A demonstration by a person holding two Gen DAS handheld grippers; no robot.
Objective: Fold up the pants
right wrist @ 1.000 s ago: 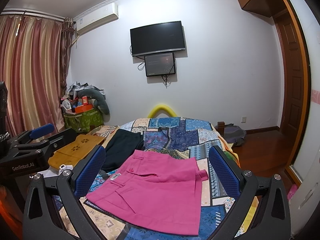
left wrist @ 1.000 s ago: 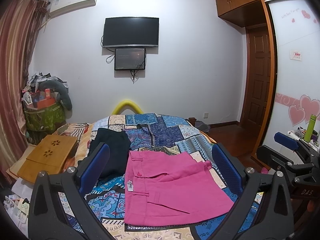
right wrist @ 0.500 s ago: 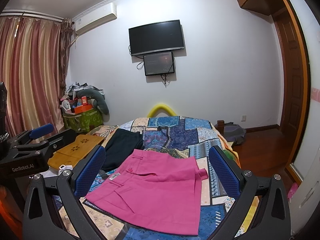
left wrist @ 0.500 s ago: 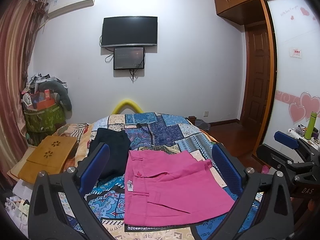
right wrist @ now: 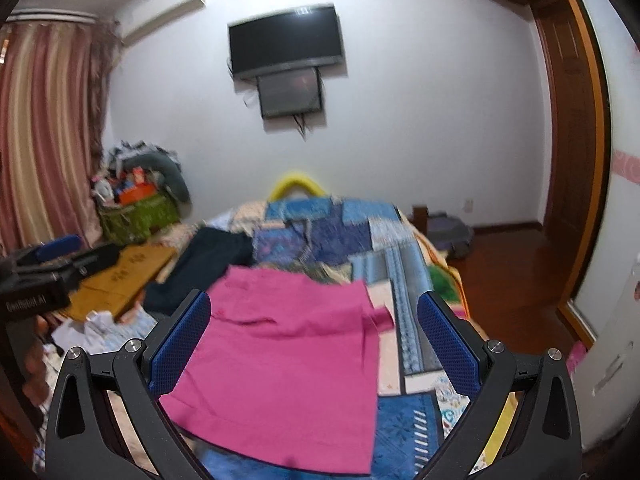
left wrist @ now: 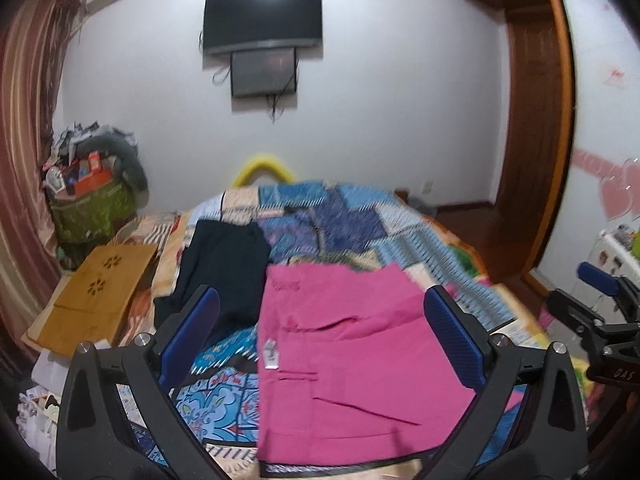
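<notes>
- The left gripper [left wrist: 320, 332] is hanging above the bed with its blue-padded jaws spread wide, gripping nothing.
- The right gripper [right wrist: 314, 340] is likewise gaping, nothing between its jaws, hovering over the near end of the bed.
- The pink pants [left wrist: 352, 364] are lying flat on the patchwork quilt [left wrist: 340, 224], framed between both sets of fingers.
- A dark garment [left wrist: 224, 268] is lying just beside them on the left, with a wooden board [left wrist: 96, 292] further out.
</notes>
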